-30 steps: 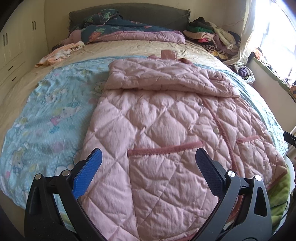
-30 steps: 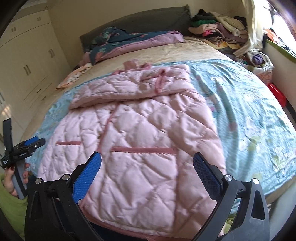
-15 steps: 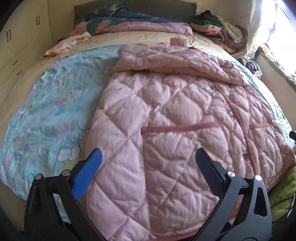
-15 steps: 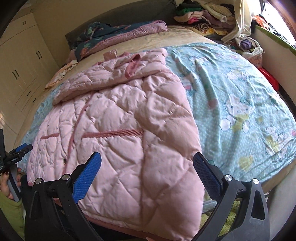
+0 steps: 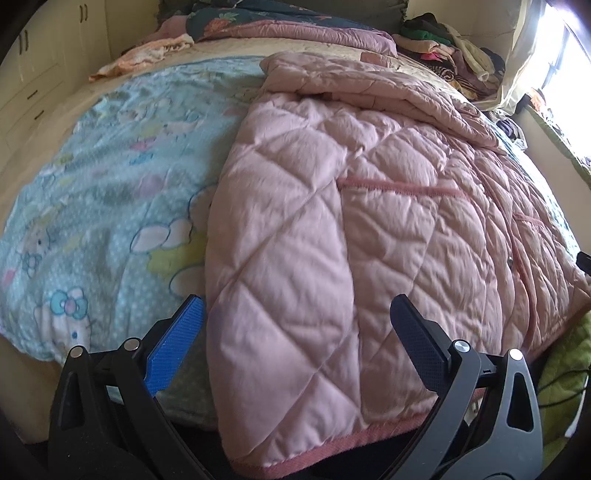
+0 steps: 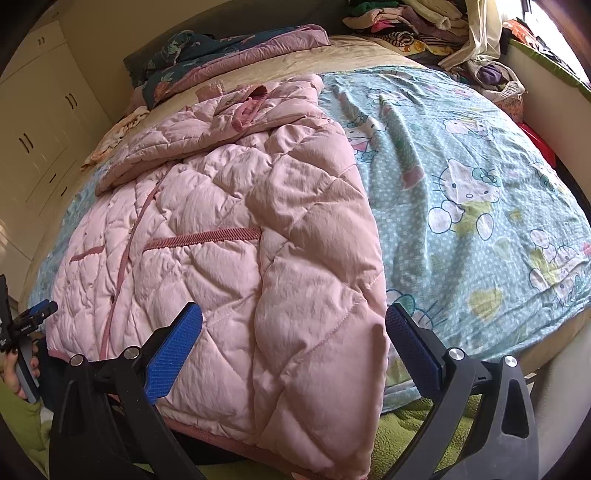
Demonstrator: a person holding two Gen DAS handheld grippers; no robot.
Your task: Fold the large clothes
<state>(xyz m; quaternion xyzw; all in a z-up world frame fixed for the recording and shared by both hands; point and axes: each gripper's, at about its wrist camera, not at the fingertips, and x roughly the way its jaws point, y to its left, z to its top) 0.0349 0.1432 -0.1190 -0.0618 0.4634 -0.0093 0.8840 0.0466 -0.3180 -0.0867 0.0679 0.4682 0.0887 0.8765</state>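
A pink quilted coat [image 5: 354, 229] lies front-up on the bed, its sleeves folded across the chest and its hem hanging over the near bed edge. In the right wrist view the same coat [image 6: 236, 236] fills the left and middle. My left gripper [image 5: 295, 325] is open, its blue pads straddling the coat's left hem corner just above the fabric. Over the coat's right hem corner my right gripper [image 6: 293, 332] stands open too. Neither holds anything. The left gripper [image 6: 26, 325] and the hand holding it also show at the far left edge of the right wrist view.
A light blue cartoon-print blanket [image 5: 103, 192] [image 6: 480, 192] covers the bed under the coat. Folded quilts [image 5: 280, 26] and a heap of clothes [image 5: 450, 48] sit at the headboard. Cream wardrobes [image 6: 37, 122] stand left. A green cloth [image 5: 565, 376] hangs below the bed edge.
Both grippers have dropped and moved forward toward the coat's hem; the left drifted left to its left corner, the right drifted right to its right corner. Both stayed open.
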